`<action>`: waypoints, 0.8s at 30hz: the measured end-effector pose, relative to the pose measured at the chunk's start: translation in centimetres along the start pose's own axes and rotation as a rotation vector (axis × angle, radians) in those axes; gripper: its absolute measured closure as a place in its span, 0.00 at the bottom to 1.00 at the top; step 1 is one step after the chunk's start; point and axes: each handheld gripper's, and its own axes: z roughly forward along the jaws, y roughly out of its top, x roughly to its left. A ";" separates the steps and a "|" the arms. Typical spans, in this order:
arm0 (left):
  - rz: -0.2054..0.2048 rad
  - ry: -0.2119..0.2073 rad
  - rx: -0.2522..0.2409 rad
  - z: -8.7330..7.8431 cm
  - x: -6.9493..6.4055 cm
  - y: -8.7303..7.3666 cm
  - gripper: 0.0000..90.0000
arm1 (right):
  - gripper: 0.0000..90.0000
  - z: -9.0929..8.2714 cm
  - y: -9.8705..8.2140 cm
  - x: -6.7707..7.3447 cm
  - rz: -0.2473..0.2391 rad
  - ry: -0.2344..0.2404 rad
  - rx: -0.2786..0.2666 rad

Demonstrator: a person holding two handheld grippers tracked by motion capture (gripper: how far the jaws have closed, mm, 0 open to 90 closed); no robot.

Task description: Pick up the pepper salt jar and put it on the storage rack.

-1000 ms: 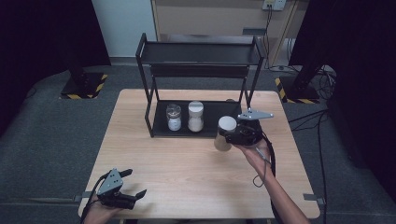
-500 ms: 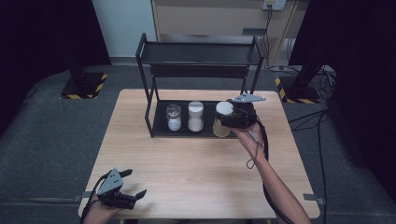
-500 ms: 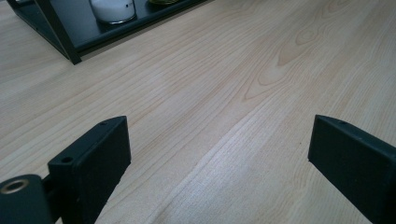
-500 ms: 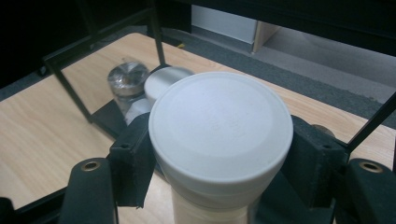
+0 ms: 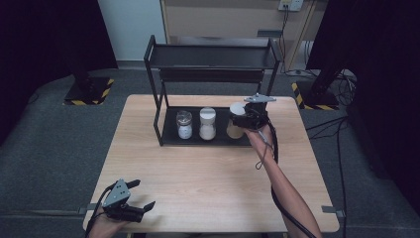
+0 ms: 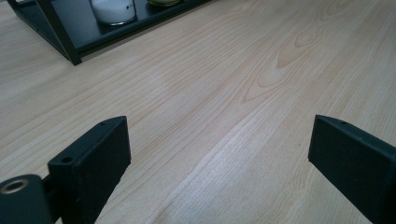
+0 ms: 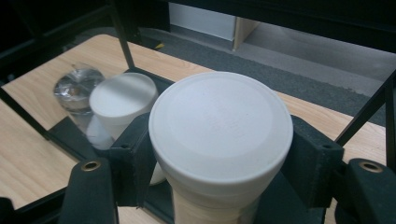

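Right tongs [image 7: 219,154] clamped on white-lidded jar [image 7: 219,135], jar at right end of black rack's [image 5: 168,135] bottom shelf, beside two other jars [image 5: 207,123]. Left tongs [image 5: 136,198] released, holding nothing, at bench's [image 5: 208,183] near-left corner.

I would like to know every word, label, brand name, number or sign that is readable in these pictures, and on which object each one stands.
No readable text anywhere.
White-lidded jar in the right gripper: lid plain, faint embossing too blurred to read.
Two jars on the black rack: no label visible.
Yellow-black hazard stripes on the floor stand: a marking, no words.
Wall socket: too small to read.
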 end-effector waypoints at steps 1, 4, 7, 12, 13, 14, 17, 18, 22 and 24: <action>0.000 -0.001 -0.003 0.0 0.0 0.0 0.05 | 0.37 0.2 0.1 0.0 0.005 -0.002 0.005; -0.001 0.000 -0.008 -0.1 0.0 -0.1 0.05 | 0.37 0.8 0.0 -0.1 0.011 -0.008 0.010; -0.001 0.000 -0.011 -0.1 0.0 -0.1 0.05 | 0.37 1.4 -0.2 0.0 0.004 -0.019 0.019; 0.000 -0.005 -0.015 -0.1 0.1 -0.2 0.04 | 0.37 2.1 -0.5 -0.3 0.020 -0.026 0.033; 0.000 -0.005 -0.015 -0.1 0.1 -0.2 0.04 | 0.37 2.3 -0.6 -0.4 0.023 -0.027 0.034; 0.000 -0.006 -0.015 0.0 0.1 -0.2 0.04 | 0.37 2.3 -0.6 -0.4 0.028 -0.029 0.035; 0.000 -0.010 -0.014 0.0 0.1 -0.2 0.04 | 0.37 2.7 -0.7 -0.5 0.026 -0.032 0.040; 0.000 -0.010 -0.014 0.0 0.1 -0.2 0.04 | 0.37 2.7 -0.7 -0.5 0.026 -0.032 0.040; 0.000 -0.020 -0.015 0.0 0.2 -0.2 0.03 | 0.37 3.2 -1.0 -0.6 0.027 -0.035 0.045; 0.004 -0.022 -0.013 0.1 0.2 -0.2 0.02 | 0.37 3.7 -1.1 -0.6 0.025 -0.035 0.047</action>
